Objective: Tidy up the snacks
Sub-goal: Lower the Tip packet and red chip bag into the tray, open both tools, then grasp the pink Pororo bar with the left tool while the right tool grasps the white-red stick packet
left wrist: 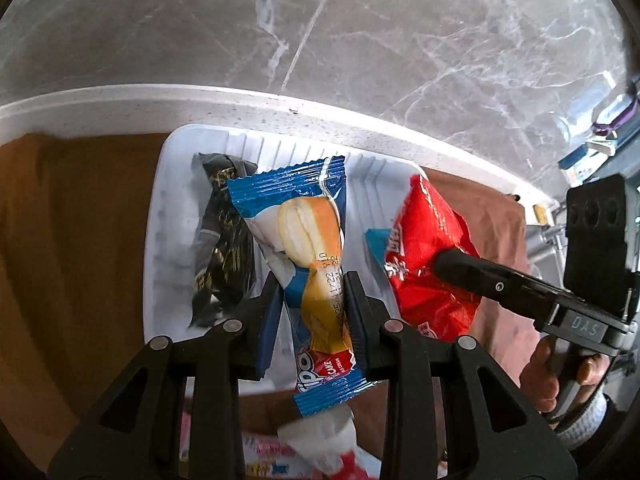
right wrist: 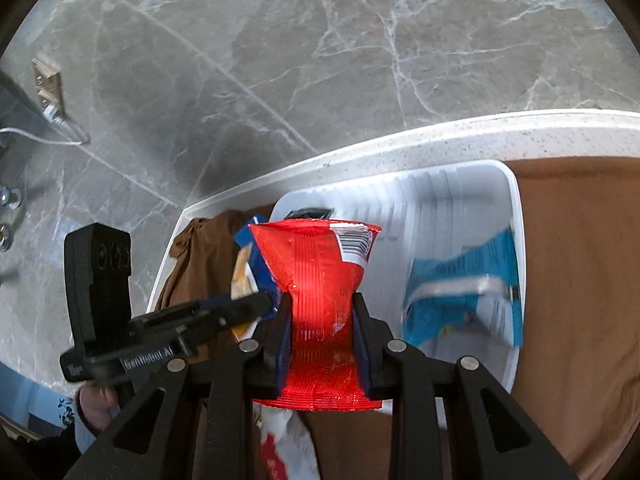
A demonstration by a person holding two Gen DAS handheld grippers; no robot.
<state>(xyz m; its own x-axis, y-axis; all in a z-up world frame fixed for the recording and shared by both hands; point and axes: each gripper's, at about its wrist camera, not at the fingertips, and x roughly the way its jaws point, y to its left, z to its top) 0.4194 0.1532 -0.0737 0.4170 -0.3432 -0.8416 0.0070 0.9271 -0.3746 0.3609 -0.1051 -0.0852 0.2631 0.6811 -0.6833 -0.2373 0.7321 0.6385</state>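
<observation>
Over the white tray [left wrist: 168, 216] my left gripper [left wrist: 312, 300] pinches a blue cake pack [left wrist: 304, 240] and my right gripper [right wrist: 322, 332] pinches a red pack [right wrist: 320, 280], side by side, nearly touching. I count two packs in the tray: one black [left wrist: 224, 240], one teal [right wrist: 460, 292]. Tray sits on brown cloth [right wrist: 580, 280] on a white speckled counter [left wrist: 200, 108]; marble floor [right wrist: 280, 40] beyond.

Bright daylight, glare washed the marble floor [left wrist: 400, 40], fisheye edges bent and dark, teal packet [right wrist: 460, 292] smeared by motion blur
</observation>
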